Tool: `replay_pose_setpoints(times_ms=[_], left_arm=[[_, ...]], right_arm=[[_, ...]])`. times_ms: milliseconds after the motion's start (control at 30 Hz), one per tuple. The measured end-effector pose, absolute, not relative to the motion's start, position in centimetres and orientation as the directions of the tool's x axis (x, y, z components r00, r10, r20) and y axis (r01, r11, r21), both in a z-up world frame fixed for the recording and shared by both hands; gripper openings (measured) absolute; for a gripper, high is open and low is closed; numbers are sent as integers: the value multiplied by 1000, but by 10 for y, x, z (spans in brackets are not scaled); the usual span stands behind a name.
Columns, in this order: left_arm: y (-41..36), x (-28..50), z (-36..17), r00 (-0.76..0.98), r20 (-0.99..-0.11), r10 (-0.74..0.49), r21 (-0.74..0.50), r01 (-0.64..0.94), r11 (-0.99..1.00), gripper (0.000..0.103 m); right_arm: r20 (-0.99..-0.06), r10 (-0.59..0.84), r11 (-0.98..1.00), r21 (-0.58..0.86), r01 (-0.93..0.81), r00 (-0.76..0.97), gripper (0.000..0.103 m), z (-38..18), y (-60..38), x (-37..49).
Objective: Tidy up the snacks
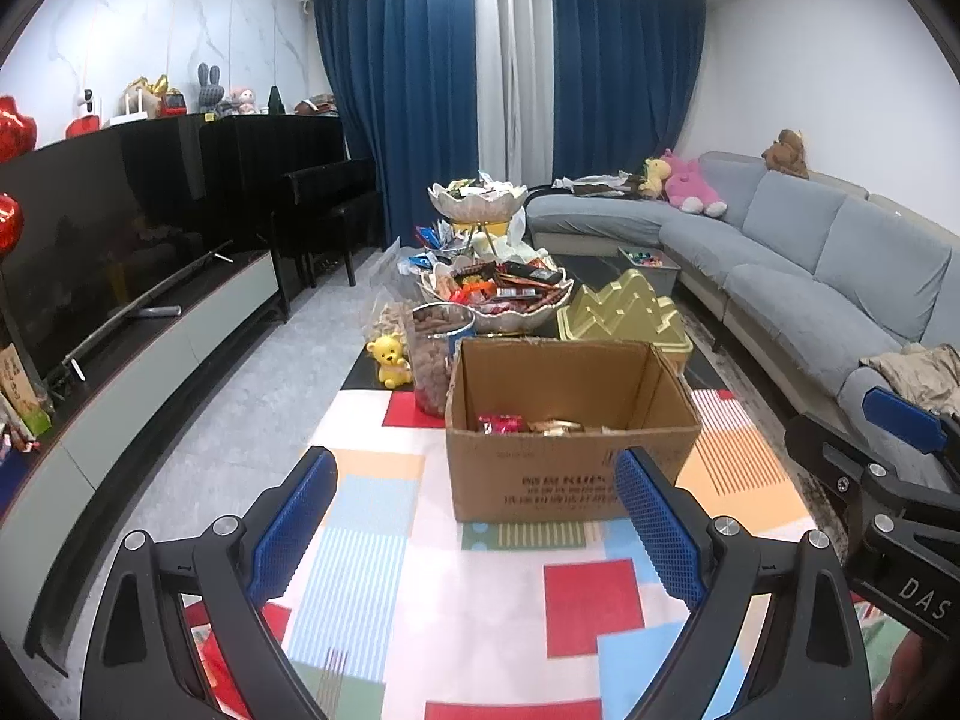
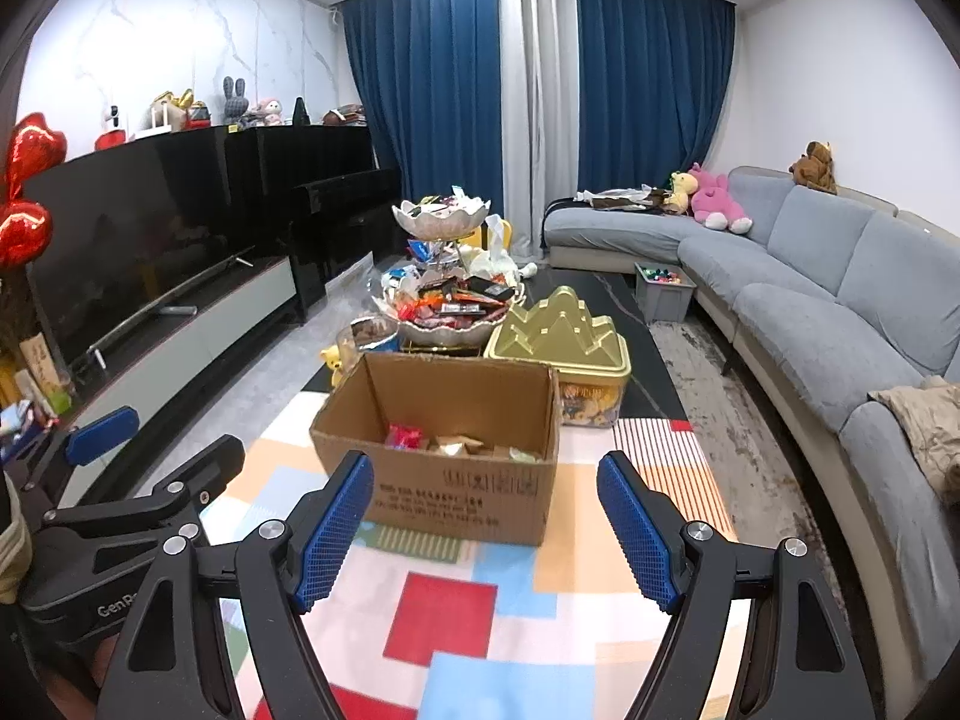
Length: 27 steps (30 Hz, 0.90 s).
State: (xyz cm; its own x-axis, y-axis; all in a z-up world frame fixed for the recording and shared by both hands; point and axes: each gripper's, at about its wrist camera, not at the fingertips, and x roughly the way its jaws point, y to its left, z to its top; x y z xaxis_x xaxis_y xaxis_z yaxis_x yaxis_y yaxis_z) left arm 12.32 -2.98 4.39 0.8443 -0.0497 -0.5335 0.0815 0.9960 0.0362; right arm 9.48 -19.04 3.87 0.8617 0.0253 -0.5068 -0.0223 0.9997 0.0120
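Note:
An open cardboard box [image 1: 570, 468] [image 2: 444, 492] stands on the patterned tablecloth [image 1: 480, 612] and holds a few wrapped snacks [image 1: 528, 425] [image 2: 456, 444]. Behind it a two-tier white lotus bowl stand [image 1: 498, 294] [image 2: 447, 312] is heaped with snack packets. My left gripper [image 1: 474, 516] is open and empty, just short of the box. My right gripper [image 2: 486, 525] is open and empty, also in front of the box. Each gripper shows at the edge of the other's view.
A gold mountain-shaped tin [image 1: 624, 315] [image 2: 561, 330], a jar of nuts [image 1: 435, 354] and a yellow bear figure [image 1: 390, 360] stand behind the box. A grey sofa [image 2: 840, 312] runs along the right, a TV unit [image 1: 120, 300] along the left.

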Motion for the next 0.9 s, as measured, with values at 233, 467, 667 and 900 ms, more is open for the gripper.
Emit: replay_pose_setpoints(times_ms=[233,467,667,900], left_arm=[[-25,83,39,836,-547,-46,47,85,995,95],[-23,47,31,825,-564,-43,49,85,995,95],[-21,22,31,821,-569,-43,47,85,995,95],[-19,-1,30,819,-573,-40,44,79,996,95]], right_arm=[[-510,15,1000,-4,-21,860,78,36,-189,54],[-527,10,1000,9,-6,850,78,28,-191,20],[-552,0,1000,25,17,834,78,22,-198,-3],[-550,-15,999,18,29,835,78,21,-199,-31]])
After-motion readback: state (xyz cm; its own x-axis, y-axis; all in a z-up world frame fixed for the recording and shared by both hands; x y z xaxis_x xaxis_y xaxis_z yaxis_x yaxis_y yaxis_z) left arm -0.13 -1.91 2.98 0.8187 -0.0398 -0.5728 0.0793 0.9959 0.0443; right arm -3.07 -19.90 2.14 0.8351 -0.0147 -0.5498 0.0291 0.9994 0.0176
